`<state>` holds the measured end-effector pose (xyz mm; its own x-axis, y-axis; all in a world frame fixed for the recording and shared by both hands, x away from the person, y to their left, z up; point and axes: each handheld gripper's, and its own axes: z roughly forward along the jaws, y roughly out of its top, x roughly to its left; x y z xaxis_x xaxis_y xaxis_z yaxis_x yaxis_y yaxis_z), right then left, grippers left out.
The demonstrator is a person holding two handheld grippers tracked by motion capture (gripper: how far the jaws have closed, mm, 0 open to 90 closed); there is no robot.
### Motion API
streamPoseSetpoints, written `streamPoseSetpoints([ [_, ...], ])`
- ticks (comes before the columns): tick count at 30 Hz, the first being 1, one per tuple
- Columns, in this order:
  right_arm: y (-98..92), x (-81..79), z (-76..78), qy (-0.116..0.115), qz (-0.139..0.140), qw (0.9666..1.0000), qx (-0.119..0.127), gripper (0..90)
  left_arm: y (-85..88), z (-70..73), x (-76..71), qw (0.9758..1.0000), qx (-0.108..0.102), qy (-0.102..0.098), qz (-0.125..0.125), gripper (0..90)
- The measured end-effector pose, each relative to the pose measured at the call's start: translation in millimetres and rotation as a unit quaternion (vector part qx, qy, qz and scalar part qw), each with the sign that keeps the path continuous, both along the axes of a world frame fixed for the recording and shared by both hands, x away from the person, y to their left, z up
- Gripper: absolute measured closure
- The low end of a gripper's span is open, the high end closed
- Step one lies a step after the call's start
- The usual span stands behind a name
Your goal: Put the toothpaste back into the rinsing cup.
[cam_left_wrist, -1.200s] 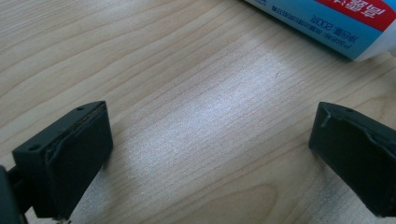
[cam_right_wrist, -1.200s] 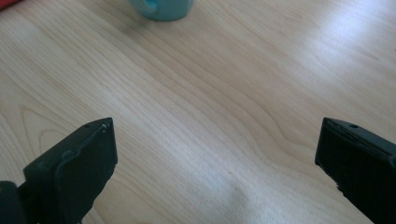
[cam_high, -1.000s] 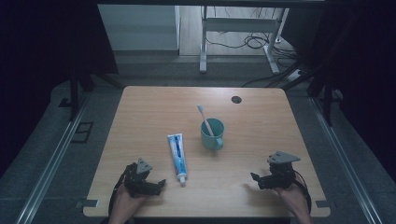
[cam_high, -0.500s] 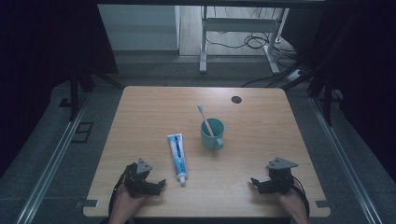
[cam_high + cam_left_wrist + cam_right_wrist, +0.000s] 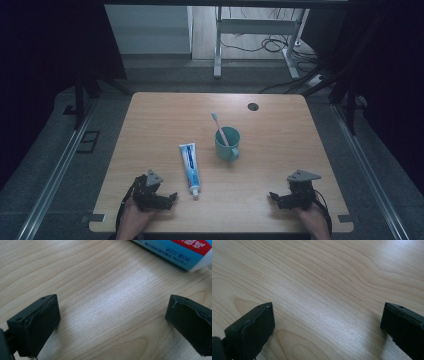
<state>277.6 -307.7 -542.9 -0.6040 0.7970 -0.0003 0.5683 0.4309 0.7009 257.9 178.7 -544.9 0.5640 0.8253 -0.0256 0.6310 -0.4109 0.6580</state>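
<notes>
A white and blue toothpaste tube [image 5: 190, 167] lies flat in the middle of the wooden table [image 5: 165, 120], cap toward the person. To its right stands a teal mug [image 5: 227, 143] with a pink-headed toothbrush [image 5: 219, 128] leaning in it. My left gripper [image 5: 170, 199] rests near the front left edge, open, just left of the tube's cap; the tube's end [image 5: 185, 252] lies beyond its wide-apart jaws. At the front right my right gripper [image 5: 274, 197] sits low on the table, open, with bare wood [image 5: 324, 297] between its jaws.
A small dark round hole [image 5: 253, 106] sits near the table's far right. Beyond the far edge stand a metal frame [image 5: 250, 35] and loose cables [image 5: 260, 46] on the floor. Rails [image 5: 55, 170] run along both sides of the table.
My right gripper has sunk a little lower toward the table's front edge. The left gripper, tube and mug have stayed put.
</notes>
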Motion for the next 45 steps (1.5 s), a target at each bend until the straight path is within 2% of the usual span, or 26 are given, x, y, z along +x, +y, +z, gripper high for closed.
streamPoseSetpoints([
  [7, 0.0, 0.0, 0.0, 0.0, 0.0, 1.0, 0.0, 0.0, 0.0, 2.1, 0.2, 1.0, 0.005, 0.008, -0.001, 1.2],
  [9, 0.0, -0.1, 0.0, 0.0, 0.0, 1.0, 0.0, 0.0, -1.8, 3.2, 0.1, 0.9999, 0.007, 0.01, -0.008, 1.5],
  [11, -0.1, 0.0, 0.0, 0.0, 0.0, 1.0, 0.0, 0.0, -3.0, 4.8, -0.6, 0.9999, 0.012, 0.006, -0.008, 4.0],
  [13, -0.1, 0.0, 0.0, 0.0, 0.0, 1.0, 0.0, 0.0, -2.5, 7.9, -1.6, 1.0, 0.008, -0.001, 0.002, 13.2],
  [15, -0.1, 0.0, 0.0, 0.0, 0.0, 1.0, 0.0, 0.0, -1.2, 9.7, -1.4, 1.0, 0.003, -0.001, 0.004, 18.2],
  [17, -0.1, 0.0, 0.0, 0.0, 0.0, 1.0, 0.0, 0.0, 2.0, 13.7, -1.6, 0.9999, -0.012, -0.003, 0.002, 26.5],
  [19, -0.1, 0.0, 0.0, 0.0, 0.0, 1.0, 0.0, 0.0, 5.5, 19.5, -2.4, 0.9992, -0.039, -0.007, 0.003, 34.8],
  [20, -0.1, 0.0, 0.0, 0.0, 0.0, 1.0, 0.0, 0.0, 5.5, 19.5, -2.4, 0.9992, -0.039, -0.007, 0.003, 38.1],
  [21, -0.1, 0.0, 0.0, 0.0, 0.0, 1.0, 0.0, 0.0, 7.0, 24.1, -2.5, 0.9984, -0.055, -0.011, -0.001, 44.1],
  [24, -0.1, 0.0, 0.0, 0.0, 0.0, 1.0, 0.0, 0.0, 5.8, 29.8, -2.3, 0.9979, -0.063, -0.016, -0.007, 54.5],
  [28, -0.1, 0.0, 0.0, 0.0, 0.0, 1.0, 0.0, 0.0, 1.3, 33.9, -1.4, 0.9978, -0.063, -0.018, -0.012, 68.3],
  [29, -0.1, 0.0, 0.0, 0.0, 0.0, 1.0, 0.0, 0.0, -2.8, 36.1, -0.2, 0.9982, -0.054, -0.02, -0.018, 73.8],
  [30, -0.1, 0.0, 0.0, 0.0, 0.0, 1.0, 0.0, 0.0, -2.8, 36.1, -0.2, 0.9982, -0.054, -0.02, -0.018, 77.2],
  [31, -0.1, 0.0, 0.0, 0.0, 0.0, 1.0, 0.0, 0.0, -5.4, 37.1, 0.2, 0.9983, -0.052, -0.019, -0.019, 77.2],
  [32, 0.0, 0.0, 0.0, 0.0, 0.0, 1.0, 0.0, 0.0, -10.2, 39.5, 1.6, 0.9982, -0.05, -0.017, -0.03, 83.9],
  [34, 0.0, 0.0, 0.0, 0.0, 0.0, 1.0, 0.0, 0.0, -12.5, 41.1, 2.5, 0.9979, -0.049, -0.015, -0.038, 89.3],
  [35, 0.0, 0.0, 0.0, 0.0, 0.0, 1.0, 0.0, 0.0, -16.5, 44.0, 4.8, 0.9969, -0.055, -0.006, -0.056, 89.7],
  [40, 0.0, 0.0, 0.0, 0.0, 0.0, 1.0, 0.0, 0.0, -32.5, 50.4, 11.3, 0.9948, -0.063, 0.007, -0.079, 89.8],
  [43, 0.0, 0.0, 0.0, 0.0, 0.0, 1.0, 0.0, 0.0, -38.3, 52.0, 14.1, 0.9948, -0.063, 0.008, -0.08, 89.8],
  [45, 0.0, 0.0, 0.0, 0.0, -0.001, 1.0, 0.0, 0.0, -46.3, 54.9, 16.3, 0.9952, -0.061, 0.001, -0.077, 89.7],
])
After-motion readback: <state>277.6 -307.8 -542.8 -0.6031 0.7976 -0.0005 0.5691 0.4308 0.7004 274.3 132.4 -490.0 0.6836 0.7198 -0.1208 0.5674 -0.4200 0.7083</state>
